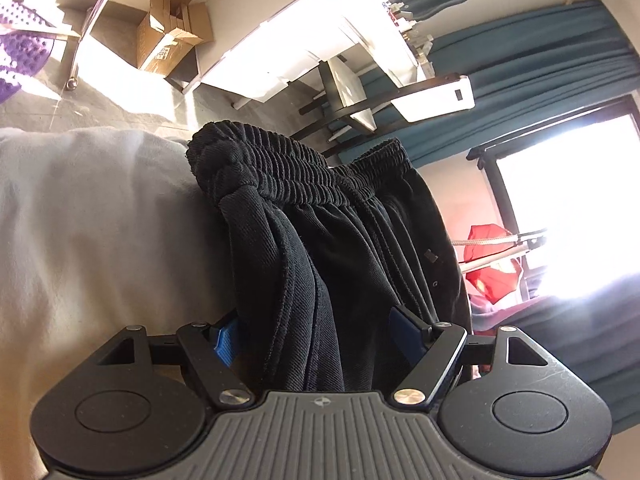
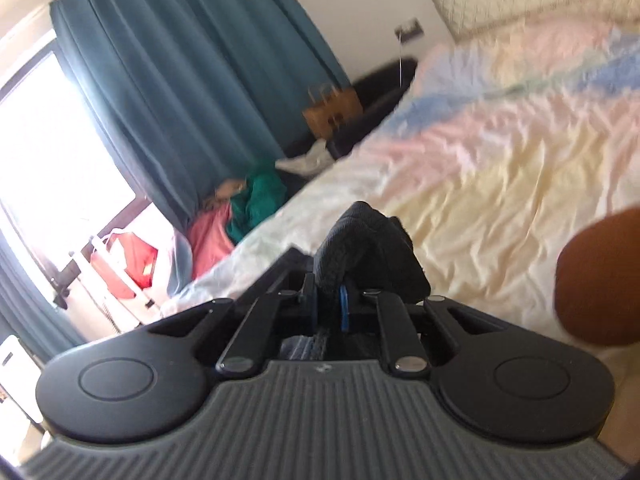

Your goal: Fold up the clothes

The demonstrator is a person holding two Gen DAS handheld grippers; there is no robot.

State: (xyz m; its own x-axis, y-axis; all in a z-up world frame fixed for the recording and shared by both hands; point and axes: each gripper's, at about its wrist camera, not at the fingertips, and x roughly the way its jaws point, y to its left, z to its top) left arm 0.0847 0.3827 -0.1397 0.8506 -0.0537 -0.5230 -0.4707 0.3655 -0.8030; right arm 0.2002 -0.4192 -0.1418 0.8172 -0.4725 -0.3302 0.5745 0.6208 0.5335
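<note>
Black shorts with a ribbed elastic waistband hang lifted in the left wrist view, bunched between the fingers of my left gripper. Its jaws stand wide with the thick cloth filling the gap; whether they grip it is unclear. The waistband end stands above, against a pale grey garment. In the right wrist view my right gripper is shut on a bunched black fold of the shorts, held above the bed.
The bed carries a crumpled pastel sheet. Teal curtains and a bright window lie to the left. Red and green clothes are piled beside the bed. A cardboard box and a desk show behind the shorts.
</note>
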